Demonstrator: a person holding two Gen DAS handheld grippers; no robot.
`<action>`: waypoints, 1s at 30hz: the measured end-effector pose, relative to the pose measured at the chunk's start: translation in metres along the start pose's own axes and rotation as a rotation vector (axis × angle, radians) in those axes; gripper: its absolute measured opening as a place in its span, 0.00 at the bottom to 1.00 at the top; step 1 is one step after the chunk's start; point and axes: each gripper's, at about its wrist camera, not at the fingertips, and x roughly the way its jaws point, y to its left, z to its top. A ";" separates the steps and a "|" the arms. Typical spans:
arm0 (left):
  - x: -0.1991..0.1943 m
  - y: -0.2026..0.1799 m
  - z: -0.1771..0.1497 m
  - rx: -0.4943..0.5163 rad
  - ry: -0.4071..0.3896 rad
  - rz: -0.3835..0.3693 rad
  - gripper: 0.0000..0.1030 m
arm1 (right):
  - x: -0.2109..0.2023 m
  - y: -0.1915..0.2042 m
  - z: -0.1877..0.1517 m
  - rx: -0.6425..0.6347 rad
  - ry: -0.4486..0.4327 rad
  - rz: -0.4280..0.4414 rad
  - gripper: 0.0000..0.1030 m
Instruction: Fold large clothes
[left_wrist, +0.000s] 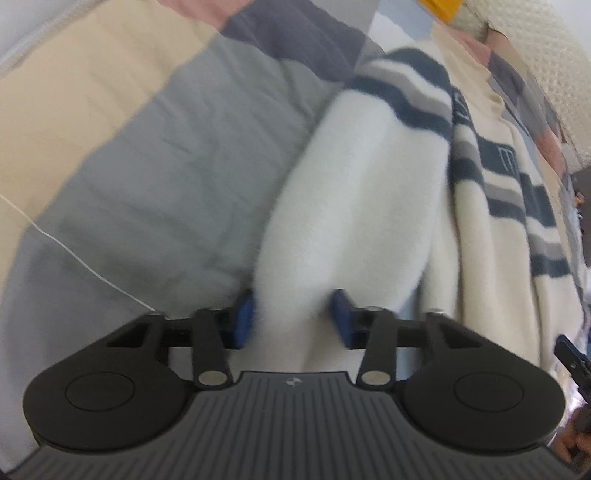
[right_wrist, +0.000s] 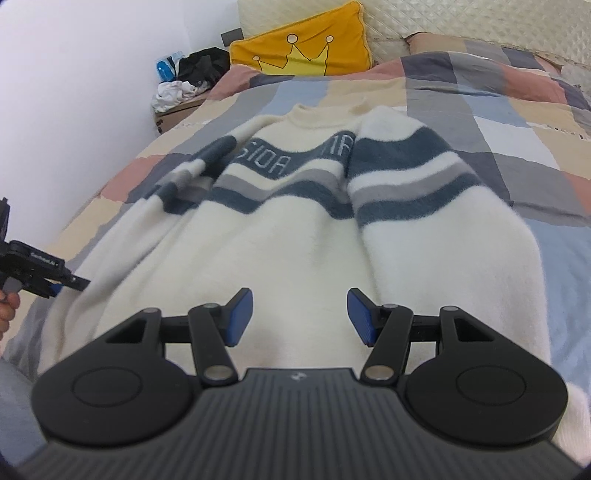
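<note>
**Sleeve pinched, body not yet touched**

Patchwork bedding (right_wrist: 498, 122) in grey, cream, pink and blue covers the bed, with a yellow crown pillow (right_wrist: 301, 46) against the quilted headboard (right_wrist: 480, 18).

From my left wrist, the left gripper (left_wrist: 295, 319) points steeply down and its 2 blue pads (left_wrist: 243, 319) are pinching the cream sleeve (left_wrist: 351, 206) near its end, the fleece bulging up between them. The picture is blurred, so I cannot tell how deep the cloth sits in the grip. A thin white cord (left_wrist: 74, 254) lies across the grey patch beside it.

From my right wrist, the sweater (right_wrist: 280, 236) lies flat, face up, neck toward the pillow, with its other sleeve (right_wrist: 424, 206) lying at its side. My right gripper (right_wrist: 301, 317) hangs just above the hem with its pads spread and nothing between them.

I judge the risks this way: the fluffy sleeve could slip out if only the pile is caught, and lifting it with the body unpinned could drag the whole sweater askew. The cord could also snag.
</note>
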 end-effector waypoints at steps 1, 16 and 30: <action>-0.001 -0.001 0.001 -0.004 0.003 -0.021 0.17 | 0.001 0.001 0.000 -0.009 -0.001 -0.014 0.57; -0.118 0.031 0.132 -0.132 -0.392 0.082 0.10 | 0.013 0.020 0.001 -0.113 -0.035 -0.091 0.57; -0.061 0.100 0.312 -0.254 -0.450 0.343 0.10 | 0.060 0.026 0.024 -0.080 -0.074 -0.116 0.57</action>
